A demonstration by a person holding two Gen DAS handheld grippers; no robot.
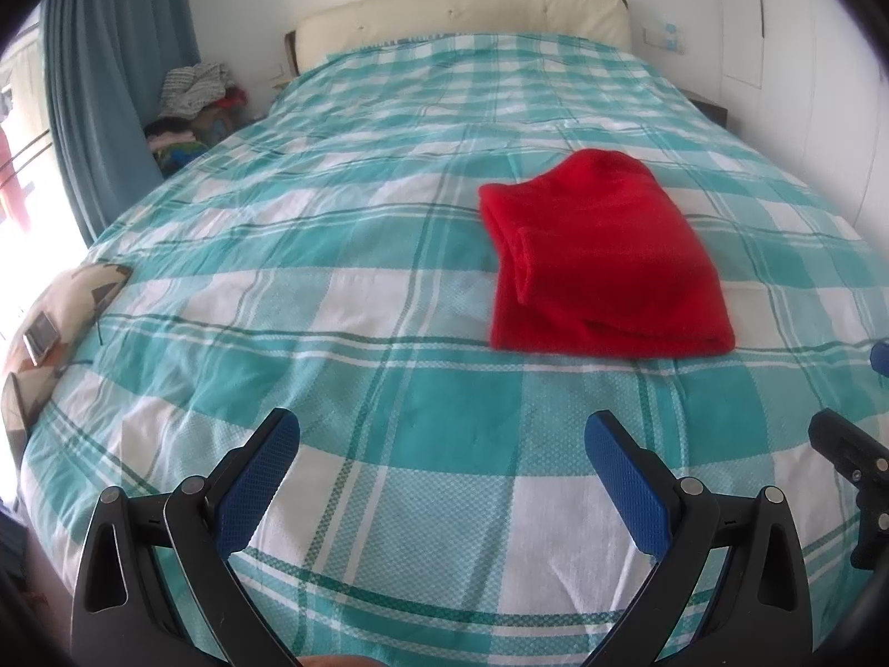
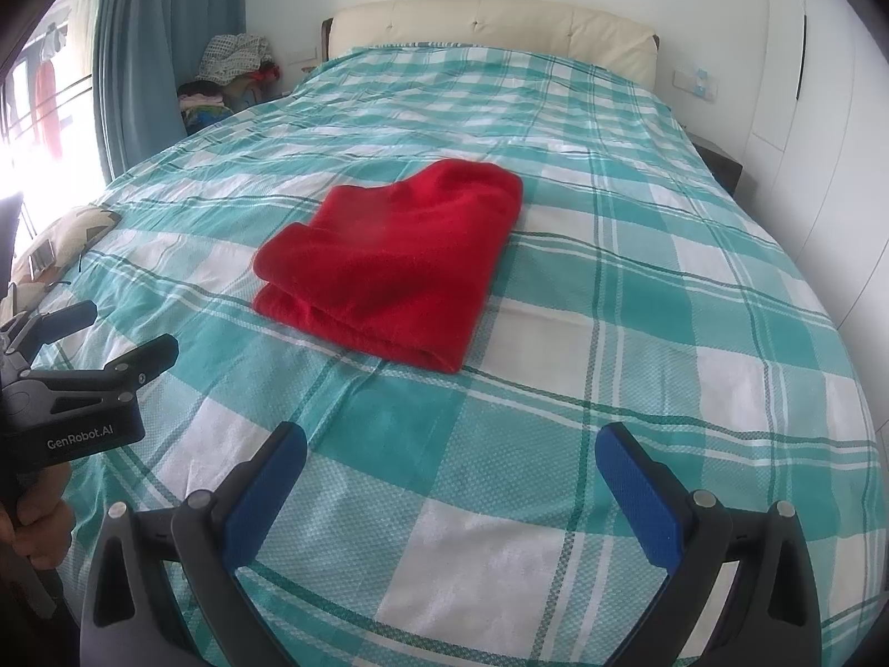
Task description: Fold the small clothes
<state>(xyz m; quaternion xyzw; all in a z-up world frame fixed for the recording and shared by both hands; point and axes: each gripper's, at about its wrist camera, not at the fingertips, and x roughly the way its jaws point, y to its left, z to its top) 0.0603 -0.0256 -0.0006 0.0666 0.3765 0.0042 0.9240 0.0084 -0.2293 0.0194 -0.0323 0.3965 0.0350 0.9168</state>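
A red garment (image 1: 603, 255) lies folded in a thick rectangle on the teal and white checked bedspread (image 1: 389, 333). It also shows in the right wrist view (image 2: 394, 261). My left gripper (image 1: 441, 433) is open and empty, held above the bed's near part, well short of the garment and to its left. My right gripper (image 2: 451, 444) is open and empty, also short of the garment. The left gripper's body (image 2: 83, 394) shows at the left edge of the right wrist view; the right gripper's fingers (image 1: 844, 444) show at the right edge of the left wrist view.
A cream headboard (image 1: 461, 16) stands at the far end. A pile of clothes (image 1: 191, 105) sits beside blue curtains (image 1: 100, 100) at the far left. A patterned cushion (image 1: 61, 311) lies at the bed's left edge. White wardrobe doors (image 2: 822, 111) run along the right.
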